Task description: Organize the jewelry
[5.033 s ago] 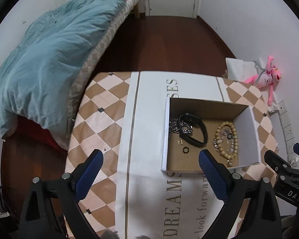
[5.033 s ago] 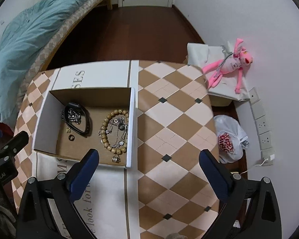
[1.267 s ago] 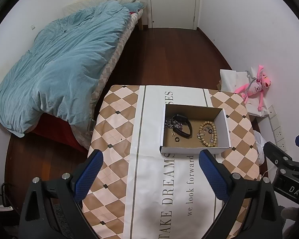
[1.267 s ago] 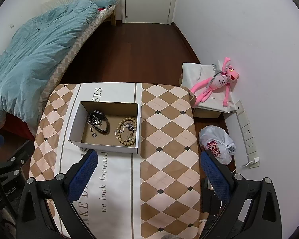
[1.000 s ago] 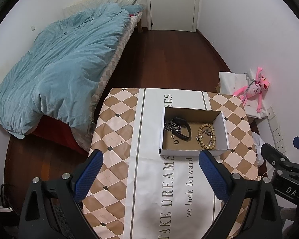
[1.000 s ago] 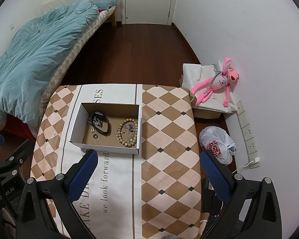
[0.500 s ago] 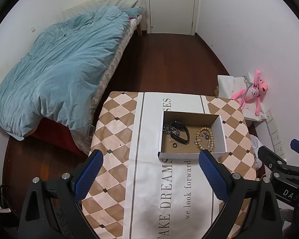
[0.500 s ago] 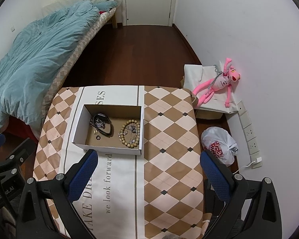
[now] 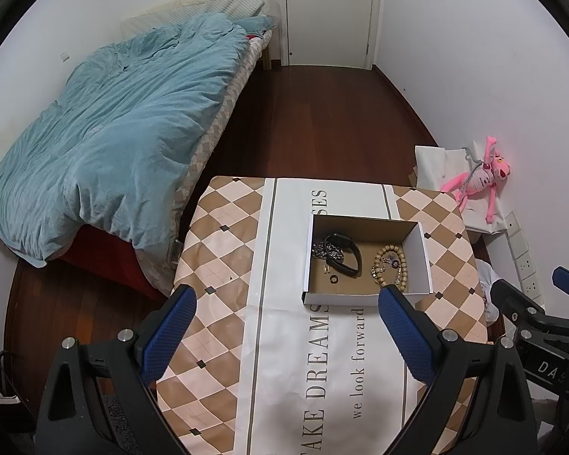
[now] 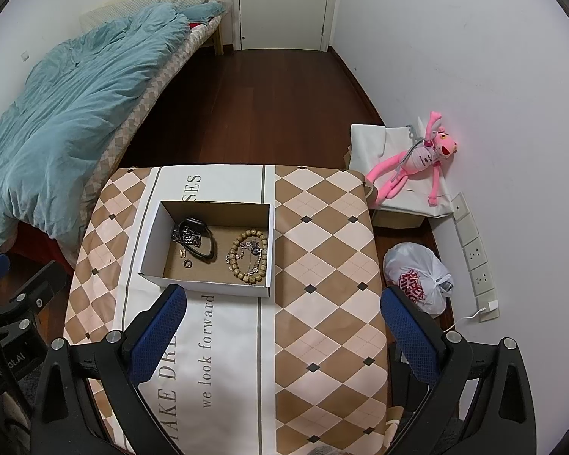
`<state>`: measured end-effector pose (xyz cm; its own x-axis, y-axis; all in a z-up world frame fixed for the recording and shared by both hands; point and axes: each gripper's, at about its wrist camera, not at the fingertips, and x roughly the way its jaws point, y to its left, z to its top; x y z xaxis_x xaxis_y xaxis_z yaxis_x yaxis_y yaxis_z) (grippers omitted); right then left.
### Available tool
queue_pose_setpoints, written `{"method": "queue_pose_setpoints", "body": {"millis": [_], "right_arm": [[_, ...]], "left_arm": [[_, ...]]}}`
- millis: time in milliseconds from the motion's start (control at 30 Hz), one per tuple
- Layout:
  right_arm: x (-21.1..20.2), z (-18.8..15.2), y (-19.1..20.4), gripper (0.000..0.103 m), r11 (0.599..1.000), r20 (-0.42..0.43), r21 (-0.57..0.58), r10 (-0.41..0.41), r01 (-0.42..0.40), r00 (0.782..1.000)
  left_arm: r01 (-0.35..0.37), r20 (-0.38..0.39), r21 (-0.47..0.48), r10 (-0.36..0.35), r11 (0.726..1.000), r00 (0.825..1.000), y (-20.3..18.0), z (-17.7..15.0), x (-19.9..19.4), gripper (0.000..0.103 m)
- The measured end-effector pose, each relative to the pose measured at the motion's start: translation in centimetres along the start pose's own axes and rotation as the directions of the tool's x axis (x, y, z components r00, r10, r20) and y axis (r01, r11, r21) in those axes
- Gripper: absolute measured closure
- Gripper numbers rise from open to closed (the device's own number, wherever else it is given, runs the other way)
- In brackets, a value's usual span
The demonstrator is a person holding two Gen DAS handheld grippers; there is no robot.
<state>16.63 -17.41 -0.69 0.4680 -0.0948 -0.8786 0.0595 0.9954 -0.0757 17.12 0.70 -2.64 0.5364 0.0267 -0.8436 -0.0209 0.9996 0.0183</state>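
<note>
Both tongs pulled back higher since earlier, left tongs (image 9: 284, 326) and right tongs (image 10: 284, 322) spread apart and empty, shallow white cardboard box (image 10: 148, 244) of jewelry on checked counter (image 10: 322, 265), wooden bead bracelet (image 10: 251, 254) beside black band (image 10: 203, 244).

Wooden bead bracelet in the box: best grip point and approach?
Take the bead bracelet from straight above, pinching across its left arc, the side toward the box's middle. It lies flat on the box floor as an open loop, with its right arc close to the right wall, leaving little finger room there. A silver chain lies across the loop and may lift with it.
</note>
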Motion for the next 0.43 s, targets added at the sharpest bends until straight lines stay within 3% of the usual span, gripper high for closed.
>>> {"method": "queue_pose_setpoints", "body": {"millis": [433], "right_arm": [[-0.14,-0.11,0.29,0.0,1.0,0.005,-0.002,0.003,-0.003,1.0]], "left_arm": [[-0.003,0.018,-0.015,0.004,1.0,1.0,0.44,-0.15,-0.2,0.005]]}}
